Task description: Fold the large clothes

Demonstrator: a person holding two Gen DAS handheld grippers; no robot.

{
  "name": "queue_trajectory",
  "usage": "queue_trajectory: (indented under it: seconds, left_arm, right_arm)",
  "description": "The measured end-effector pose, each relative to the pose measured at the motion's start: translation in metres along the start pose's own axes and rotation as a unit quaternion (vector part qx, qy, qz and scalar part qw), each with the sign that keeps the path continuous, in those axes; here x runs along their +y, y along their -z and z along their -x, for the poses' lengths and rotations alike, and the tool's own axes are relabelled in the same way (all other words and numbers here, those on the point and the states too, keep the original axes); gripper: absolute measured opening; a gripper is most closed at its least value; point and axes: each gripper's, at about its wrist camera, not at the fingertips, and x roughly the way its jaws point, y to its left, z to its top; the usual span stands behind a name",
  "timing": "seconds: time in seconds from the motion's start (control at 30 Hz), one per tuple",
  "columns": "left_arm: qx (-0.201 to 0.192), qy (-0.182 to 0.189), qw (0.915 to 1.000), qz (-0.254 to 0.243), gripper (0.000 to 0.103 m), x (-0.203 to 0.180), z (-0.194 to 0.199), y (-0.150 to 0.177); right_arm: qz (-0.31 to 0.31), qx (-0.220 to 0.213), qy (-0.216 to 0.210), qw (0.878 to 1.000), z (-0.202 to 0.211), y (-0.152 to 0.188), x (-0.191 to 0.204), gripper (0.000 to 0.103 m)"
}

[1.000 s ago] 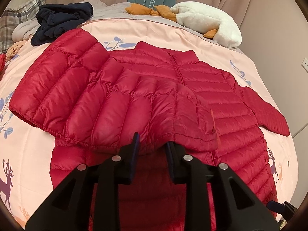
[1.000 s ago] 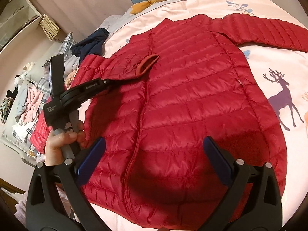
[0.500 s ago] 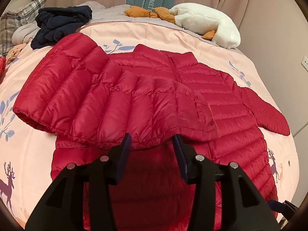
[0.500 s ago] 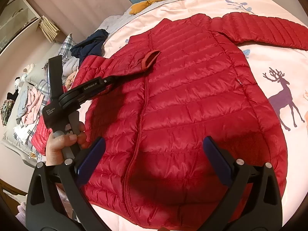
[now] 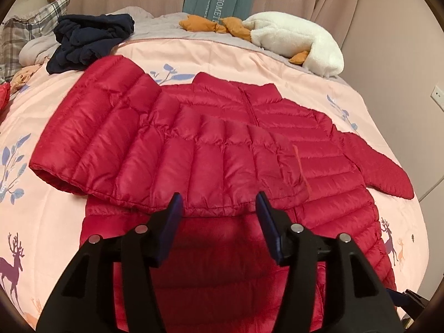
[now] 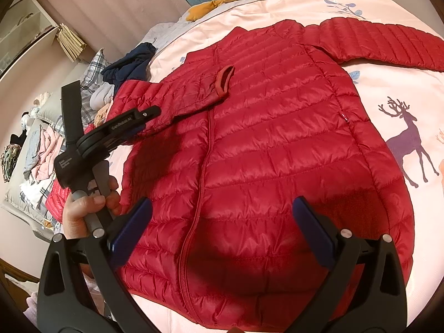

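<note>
A red quilted down jacket [image 5: 291,127] lies zipped, front up, on the pink bed cover [image 5: 38,222]. One sleeve [image 5: 166,152] is folded across its chest, cuff [image 6: 224,79] near the zip. The other sleeve [image 6: 374,44] stretches out sideways. My left gripper [image 5: 219,199] sits at the folded sleeve's near edge; its jaws are opening and the pads stand apart from the fabric, whose hem runs just beyond their tips. In the right wrist view the left gripper [image 6: 144,113] rests over that sleeve, held by a hand [image 6: 83,211]. My right gripper [image 6: 222,202] hovers open above the jacket's lower front.
Dark navy clothes [image 5: 88,36] and a plaid pillow [image 5: 27,27] lie at the bed's far left. A white plush toy [image 5: 299,41] with orange parts sits at the head. A pile of mixed clothes [image 6: 36,161] lies beside the bed.
The left jaws have spread wider and let go of the sleeve, which now lies flatter across the chest. The right gripper has not moved.
</note>
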Motion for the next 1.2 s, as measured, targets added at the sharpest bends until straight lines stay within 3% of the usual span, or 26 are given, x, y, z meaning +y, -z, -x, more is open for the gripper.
queue_trajectory:
  seconds: [0.37, 0.43, 0.47, 0.53, 0.73, 0.97, 1.1, 1.2]
  left_arm:
    - [-0.005, 0.009, 0.9999, 0.011, 0.055, 0.01, 0.014, 0.001]
    - [-0.003, 0.012, 0.9998, 0.017, 0.064, 0.014, 0.018, 0.004]
    - [-0.004, 0.013, 0.9997, 0.022, 0.077, 0.017, 0.021, 0.006]
    - [-0.013, 0.02, 0.999, 0.037, 0.081, 0.026, 0.031, 0.011]
    - [-0.015, 0.045, 0.994, 0.099, 0.081, 0.066, 0.056, 0.032]
    - [-0.025, 0.031, 0.9889, 0.143, 0.082, 0.109, 0.076, 0.055]
    - [-0.018, 0.027, 0.9869, 0.158, 0.083, 0.122, 0.077, 0.065]
    - [-0.014, 0.031, 0.9861, 0.163, 0.083, 0.127, 0.076, 0.069]
  right_arm:
    - [0.004, 0.002, -0.003, 1.0, -0.001, -0.003, 0.003, 0.101]
    - [0.007, 0.005, -0.006, 1.0, -0.002, -0.005, 0.005, 0.101]
    - [0.01, 0.008, -0.011, 1.0, -0.004, -0.008, 0.006, 0.101]
    - [0.014, 0.013, -0.017, 1.0, -0.009, -0.014, 0.007, 0.101]
    - [-0.002, 0.03, -0.032, 0.999, -0.04, -0.054, 0.0, 0.101]
    - [-0.087, 0.052, -0.1, 0.99, -0.099, -0.109, -0.016, 0.101]
    - [-0.113, 0.048, -0.114, 0.986, -0.125, -0.13, -0.011, 0.101]
    - [-0.119, 0.045, -0.115, 0.985, -0.141, -0.142, -0.002, 0.091]
